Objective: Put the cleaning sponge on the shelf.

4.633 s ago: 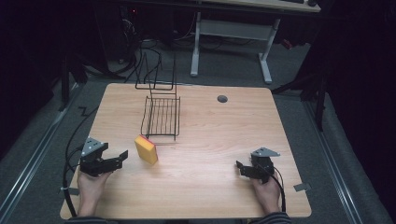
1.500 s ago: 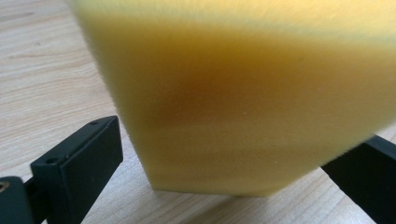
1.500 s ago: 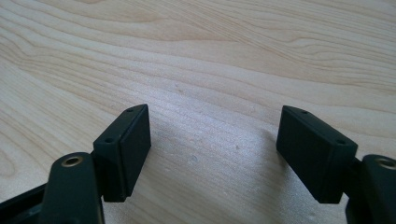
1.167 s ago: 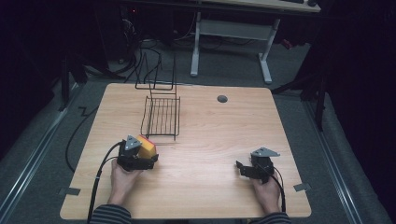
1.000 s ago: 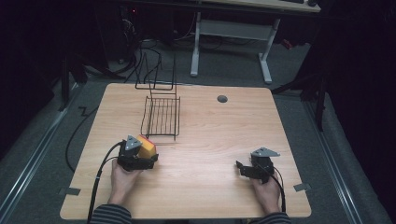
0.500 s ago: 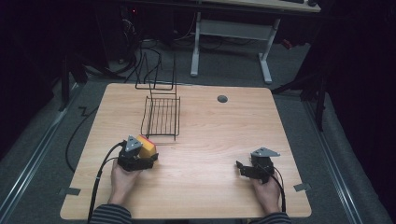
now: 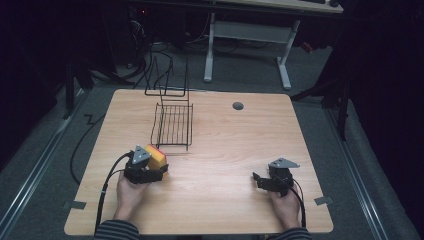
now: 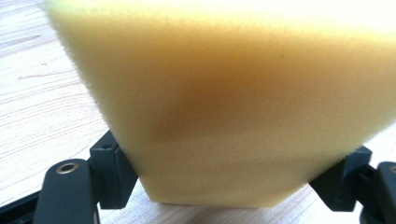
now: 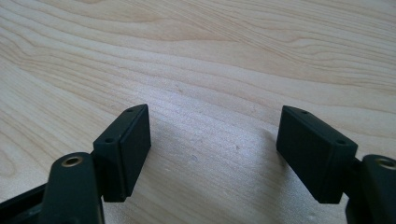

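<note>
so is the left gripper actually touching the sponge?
Touching. In the left gripper view the yellow sponge sits between the left gripper, both black jaws pressed against its sides with no gap.

A dim lab: bare wooden table (image 7: 225, 150), floor cables (image 7: 150, 55), metal desk frame (image 7: 245, 35).

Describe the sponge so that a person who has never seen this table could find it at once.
Start at the wooden table and find the black wire rack standing left of its centre. Just in front of that rack, between the left tongs, sits the sponge. It is a yellow foam block with a red face, the only brightly coloured thing there.
</note>
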`<state>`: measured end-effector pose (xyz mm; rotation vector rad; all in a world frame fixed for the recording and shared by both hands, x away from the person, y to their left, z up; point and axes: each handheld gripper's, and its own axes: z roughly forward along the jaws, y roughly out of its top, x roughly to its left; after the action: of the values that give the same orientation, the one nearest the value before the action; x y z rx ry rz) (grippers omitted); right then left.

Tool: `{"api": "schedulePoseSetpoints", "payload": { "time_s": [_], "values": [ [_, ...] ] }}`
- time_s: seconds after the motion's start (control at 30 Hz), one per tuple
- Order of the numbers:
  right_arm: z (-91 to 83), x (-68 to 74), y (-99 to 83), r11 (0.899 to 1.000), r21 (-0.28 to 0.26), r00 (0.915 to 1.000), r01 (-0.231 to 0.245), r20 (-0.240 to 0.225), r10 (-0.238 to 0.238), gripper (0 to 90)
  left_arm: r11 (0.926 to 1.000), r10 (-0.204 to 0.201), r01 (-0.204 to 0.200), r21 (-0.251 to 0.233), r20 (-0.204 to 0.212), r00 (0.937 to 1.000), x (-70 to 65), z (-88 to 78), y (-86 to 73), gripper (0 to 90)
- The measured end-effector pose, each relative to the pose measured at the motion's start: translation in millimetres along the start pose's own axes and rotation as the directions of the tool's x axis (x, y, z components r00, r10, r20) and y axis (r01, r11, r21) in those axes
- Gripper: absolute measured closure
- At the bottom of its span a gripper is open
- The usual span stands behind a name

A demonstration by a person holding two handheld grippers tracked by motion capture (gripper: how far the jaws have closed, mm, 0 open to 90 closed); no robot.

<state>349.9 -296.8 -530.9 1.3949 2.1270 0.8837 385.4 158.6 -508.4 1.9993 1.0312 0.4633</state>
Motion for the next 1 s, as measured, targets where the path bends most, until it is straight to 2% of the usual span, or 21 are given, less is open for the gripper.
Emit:
{"api": "schedulePoseSetpoints", "payload": {
  "time_s": [0.27, 0.4, 0.73, 1.0],
  "values": [
    [0.0, 0.1, 0.0, 1.000, -0.001, 1.0000, 0.000, 0.000, 0.000, 26.4, 1.0000, -0.009, 0.009, -0.002, 0.005, 0.9999, -2.2, -8.0, 3.2, 23.1],
    [0.0, 0.1, 0.0, 1.000, -0.001, 1.0000, 0.000, 0.000, 0.000, 26.4, 1.0000, 0.002, -0.002, 0.005, 0.000, 1.0000, -4.7, -13.0, 7.5, 23.1],
    [0.0, 0.2, 0.0, 1.000, 0.000, 1.0000, -0.002, 0.000, 0.002, 26.4, 0.9999, -0.006, 0.007, -0.011, 0.034, 0.9994, -9.6, -20.9, 17.3, 23.2],
    [0.0, 0.0, 0.0, 1.000, 0.000, 1.0000, 0.000, 0.000, 0.000, 26.4, 1.0000, -0.001, 0.001, -0.009, 0.040, 0.9992, -10.2, -26.5, 25.6, 23.2]
  ]
}}
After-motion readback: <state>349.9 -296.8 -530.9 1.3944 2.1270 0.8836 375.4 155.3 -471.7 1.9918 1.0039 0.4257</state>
